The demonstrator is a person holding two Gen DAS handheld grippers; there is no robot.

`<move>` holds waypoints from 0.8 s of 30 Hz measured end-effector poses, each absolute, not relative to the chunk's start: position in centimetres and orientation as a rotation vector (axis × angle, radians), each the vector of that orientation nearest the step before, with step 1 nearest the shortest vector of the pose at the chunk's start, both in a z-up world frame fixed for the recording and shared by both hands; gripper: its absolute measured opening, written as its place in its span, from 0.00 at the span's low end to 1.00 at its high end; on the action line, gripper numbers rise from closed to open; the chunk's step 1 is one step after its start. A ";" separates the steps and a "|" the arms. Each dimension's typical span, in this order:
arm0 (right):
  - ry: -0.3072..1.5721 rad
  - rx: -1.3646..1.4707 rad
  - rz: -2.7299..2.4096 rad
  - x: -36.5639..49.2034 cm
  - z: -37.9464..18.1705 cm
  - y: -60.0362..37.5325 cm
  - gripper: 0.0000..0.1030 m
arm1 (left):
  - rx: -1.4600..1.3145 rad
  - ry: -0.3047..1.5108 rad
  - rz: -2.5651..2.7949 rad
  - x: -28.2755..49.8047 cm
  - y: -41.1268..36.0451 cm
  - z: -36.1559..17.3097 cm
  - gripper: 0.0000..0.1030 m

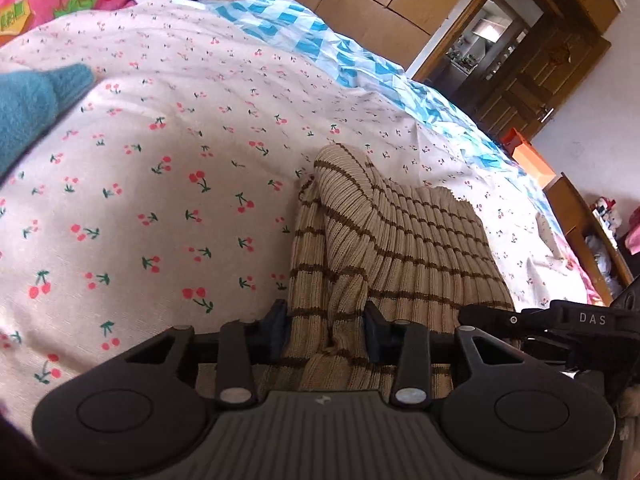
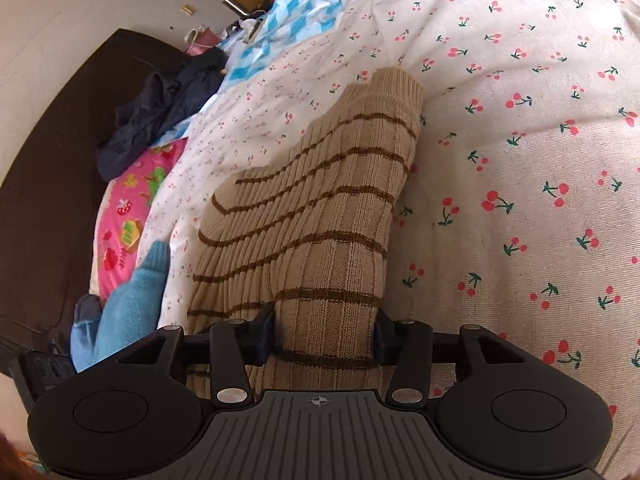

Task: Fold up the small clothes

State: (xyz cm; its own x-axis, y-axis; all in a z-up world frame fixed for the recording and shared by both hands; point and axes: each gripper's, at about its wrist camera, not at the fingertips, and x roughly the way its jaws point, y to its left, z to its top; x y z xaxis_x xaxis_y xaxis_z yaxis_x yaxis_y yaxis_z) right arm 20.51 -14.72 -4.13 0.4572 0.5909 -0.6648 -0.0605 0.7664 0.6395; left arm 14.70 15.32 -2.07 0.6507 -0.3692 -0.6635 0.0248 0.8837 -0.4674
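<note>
A beige ribbed knit garment with thin brown stripes [image 1: 404, 240] lies bunched on the cherry-print bedspread [image 1: 160, 184]. My left gripper [image 1: 326, 330] is shut on a fold of it near its lower edge. In the right wrist view the same garment [image 2: 316, 208] stretches away with a sleeve cuff at the far end, and my right gripper [image 2: 326, 334] is shut on its near part. The right gripper's body [image 1: 576, 320] shows at the right edge of the left wrist view.
A teal knit garment [image 1: 28, 108] lies at the left, also in the right wrist view [image 2: 132, 300]. A pink printed pillow [image 2: 128, 216], dark clothes [image 2: 160, 108] and a blue checked sheet [image 1: 304, 36] lie farther off. Wooden wardrobe and door [image 1: 520, 80] stand behind the bed.
</note>
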 end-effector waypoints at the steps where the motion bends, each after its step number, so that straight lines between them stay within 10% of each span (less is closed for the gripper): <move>1: 1.019 0.578 0.426 20.2 -3.8 -14.8 0.46 | -0.427 0.826 -0.229 14.6 15.2 -1.7 0.43; 16: 0.807 0.329 0.518 14.6 2.5 -12.1 0.47 | -0.230 0.709 -0.136 21.9 12.0 1.4 0.42; 24: 0.999 0.219 0.701 14.5 -2.9 -4.5 0.40 | -0.103 0.804 -0.009 22.6 12.8 -2.1 0.43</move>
